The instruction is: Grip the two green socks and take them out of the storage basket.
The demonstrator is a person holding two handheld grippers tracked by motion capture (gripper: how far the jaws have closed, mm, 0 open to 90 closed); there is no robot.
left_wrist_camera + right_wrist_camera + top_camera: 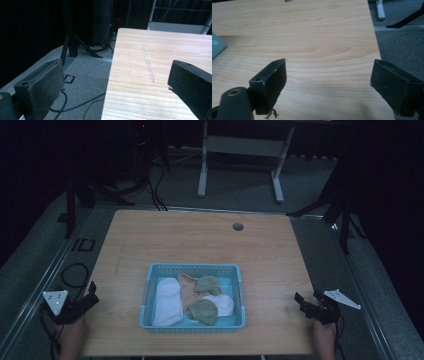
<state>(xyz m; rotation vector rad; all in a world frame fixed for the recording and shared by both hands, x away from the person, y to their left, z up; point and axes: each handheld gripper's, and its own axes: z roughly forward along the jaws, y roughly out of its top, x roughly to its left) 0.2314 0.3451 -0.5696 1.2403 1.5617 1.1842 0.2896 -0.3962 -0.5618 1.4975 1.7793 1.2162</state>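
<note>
Nothing had started, by the look of it: socks (192, 297) lay untouched in the blue basket (145, 292), table center toward 6 o'clock. Left gripper (92, 296) at 8 o'clock and right gripper (300, 301) at 4 o'clock, both jaws apart, empty, well clear.

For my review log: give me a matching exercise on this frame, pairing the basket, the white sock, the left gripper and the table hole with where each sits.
Things:
1. basket
2. white sock
3. left gripper
4. hole

Places:
A. far side of the table, right of centre
B. left part of the basket
C. near middle of the table
D. table's near left edge, jaws open and empty

Pairs: 1-C, 2-B, 3-D, 4-A
</note>
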